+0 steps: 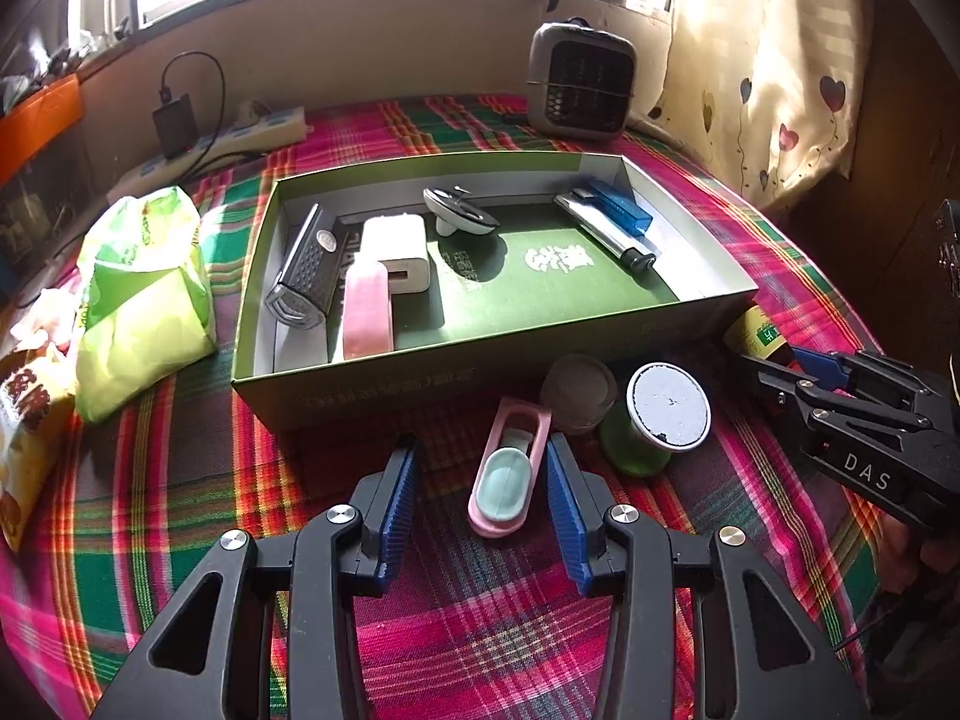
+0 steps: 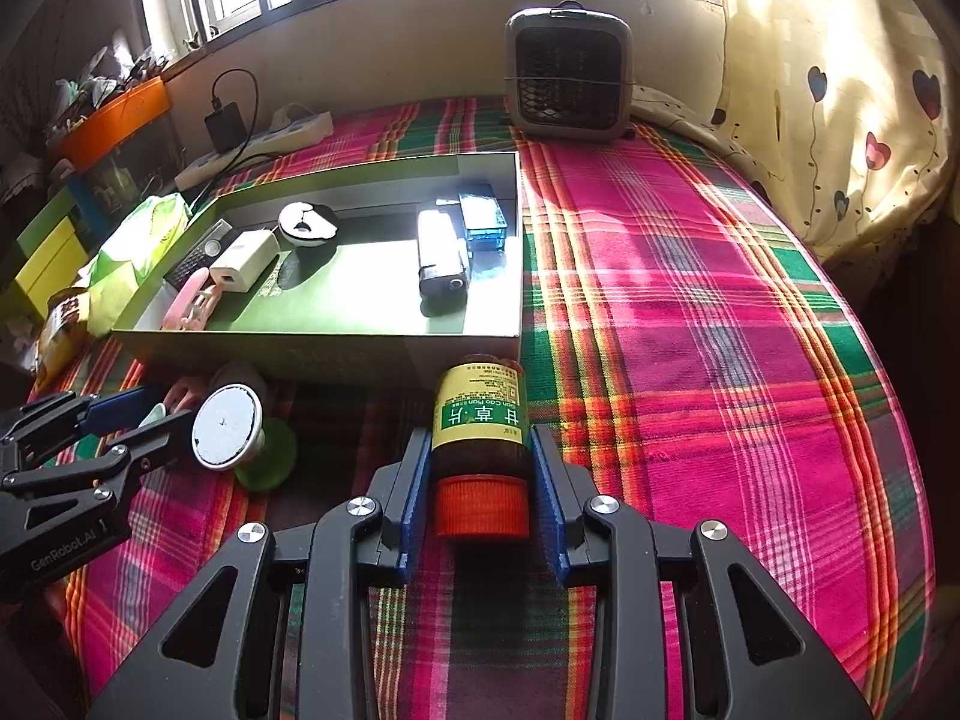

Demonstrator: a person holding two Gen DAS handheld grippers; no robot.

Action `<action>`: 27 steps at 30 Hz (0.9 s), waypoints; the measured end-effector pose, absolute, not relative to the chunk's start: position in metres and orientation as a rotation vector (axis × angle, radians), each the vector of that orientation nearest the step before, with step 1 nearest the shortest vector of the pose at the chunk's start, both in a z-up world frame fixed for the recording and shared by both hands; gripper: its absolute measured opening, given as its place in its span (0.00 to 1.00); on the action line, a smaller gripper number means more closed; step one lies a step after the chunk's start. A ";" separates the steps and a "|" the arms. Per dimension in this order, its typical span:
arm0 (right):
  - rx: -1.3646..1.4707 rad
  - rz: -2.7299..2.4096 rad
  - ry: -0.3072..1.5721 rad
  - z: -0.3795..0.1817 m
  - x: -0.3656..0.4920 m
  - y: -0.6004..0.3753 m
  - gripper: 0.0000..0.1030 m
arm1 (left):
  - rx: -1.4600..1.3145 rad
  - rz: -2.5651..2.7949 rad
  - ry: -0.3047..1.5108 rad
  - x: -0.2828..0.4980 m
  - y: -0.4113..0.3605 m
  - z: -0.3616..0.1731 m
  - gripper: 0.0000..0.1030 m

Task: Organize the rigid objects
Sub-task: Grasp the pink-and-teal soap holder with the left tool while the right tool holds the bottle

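Observation:
In the left wrist view my left gripper [image 1: 482,447] is open on the plaid cloth, its blue fingers on either side of a pink holder with a teal oval insert [image 1: 509,471], with gaps on both sides. In the right wrist view my right gripper [image 2: 480,450] is shut on a brown bottle [image 2: 480,420] with a yellow label and an orange cap, which lies just in front of the green box [image 2: 312,345]. The box [image 1: 420,360] holds a grey perforated case [image 1: 306,276], a white charger [image 1: 399,246], a pink strip [image 1: 367,312], a silver lighter [image 1: 603,228] and a blue case [image 1: 621,207].
A round white-topped jar on a green base [image 1: 663,414] and a cloudy jar [image 1: 579,393] stand between the grippers, by the box front. A green bag [image 1: 144,300] and a snack packet [image 1: 24,420] lie at the left. A small heater [image 1: 579,81], a power strip [image 1: 240,138] and a curtain [image 1: 780,60] are at the back.

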State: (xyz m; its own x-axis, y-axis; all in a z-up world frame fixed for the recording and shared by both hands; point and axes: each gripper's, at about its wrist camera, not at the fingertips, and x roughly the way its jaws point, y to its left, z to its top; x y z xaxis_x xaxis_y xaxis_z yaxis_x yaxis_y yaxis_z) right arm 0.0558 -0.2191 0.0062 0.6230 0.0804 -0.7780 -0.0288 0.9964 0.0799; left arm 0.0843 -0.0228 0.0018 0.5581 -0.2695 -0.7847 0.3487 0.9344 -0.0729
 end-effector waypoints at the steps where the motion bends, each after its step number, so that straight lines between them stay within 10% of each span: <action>1: 0.062 0.063 0.896 0.006 0.056 -0.219 0.32 | 0.088 -0.361 0.908 0.085 -0.021 0.002 0.39; 27: 0.066 0.083 0.891 0.005 0.057 -0.219 0.32 | 0.050 -0.285 0.889 0.084 -0.011 0.002 0.19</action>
State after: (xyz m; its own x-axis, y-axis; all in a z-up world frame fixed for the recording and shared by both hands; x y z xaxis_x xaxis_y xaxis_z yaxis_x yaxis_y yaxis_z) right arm 0.0572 -0.2195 0.0054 0.6255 0.1001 -0.7738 -0.0451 0.9947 0.0922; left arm 0.0842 -0.0115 0.0017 0.5955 -0.2246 -0.7714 0.2657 0.9612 -0.0747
